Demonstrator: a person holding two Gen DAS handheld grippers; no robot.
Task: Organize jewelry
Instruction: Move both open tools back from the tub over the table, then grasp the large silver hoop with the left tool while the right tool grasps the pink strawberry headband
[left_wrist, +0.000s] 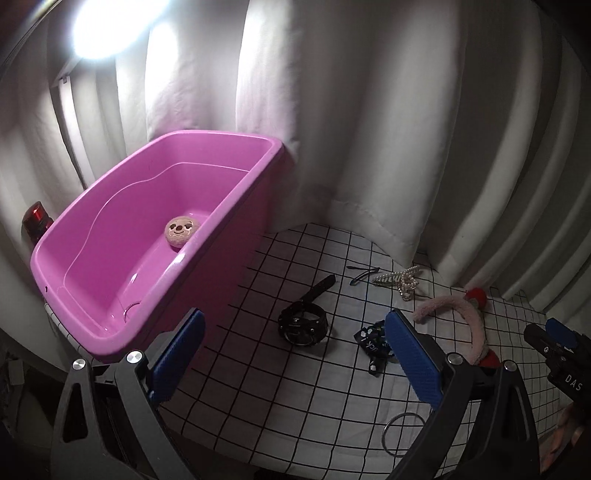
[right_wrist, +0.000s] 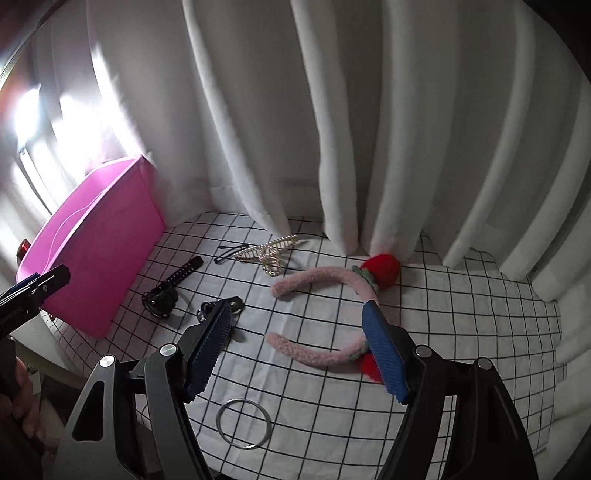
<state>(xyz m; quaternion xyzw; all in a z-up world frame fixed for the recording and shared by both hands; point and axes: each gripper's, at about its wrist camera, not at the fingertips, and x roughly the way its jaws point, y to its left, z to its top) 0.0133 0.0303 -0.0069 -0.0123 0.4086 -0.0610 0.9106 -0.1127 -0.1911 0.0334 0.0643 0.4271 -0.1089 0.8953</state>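
A pink plastic bin (left_wrist: 236, 266) (right_wrist: 99, 258) stands at the left on the checked cloth (left_wrist: 295, 398) (right_wrist: 461, 332), with a round smiling-face puff (left_wrist: 181, 232) inside. On the cloth lie a black watch (left_wrist: 303, 322) (right_wrist: 166, 291), a pearl hair claw (left_wrist: 400, 281) (right_wrist: 267, 254), a black hairpin (left_wrist: 360, 275) (right_wrist: 229, 253), a dark blue clip (left_wrist: 375, 343), a pink fuzzy headband (left_wrist: 469, 321) (right_wrist: 325, 278) with red strawberries, and a silver bangle (left_wrist: 402, 435) (right_wrist: 243, 424). My left gripper (left_wrist: 295, 358) is open and empty beside the bin. My right gripper (right_wrist: 299, 350) is open and empty above the headband.
White curtains (left_wrist: 369, 129) (right_wrist: 332, 110) hang close behind the cloth. A red object (left_wrist: 35, 218) sits behind the bin. The cloth's front edge runs just below the bangle. The right gripper's tip shows in the left wrist view (left_wrist: 554, 343).
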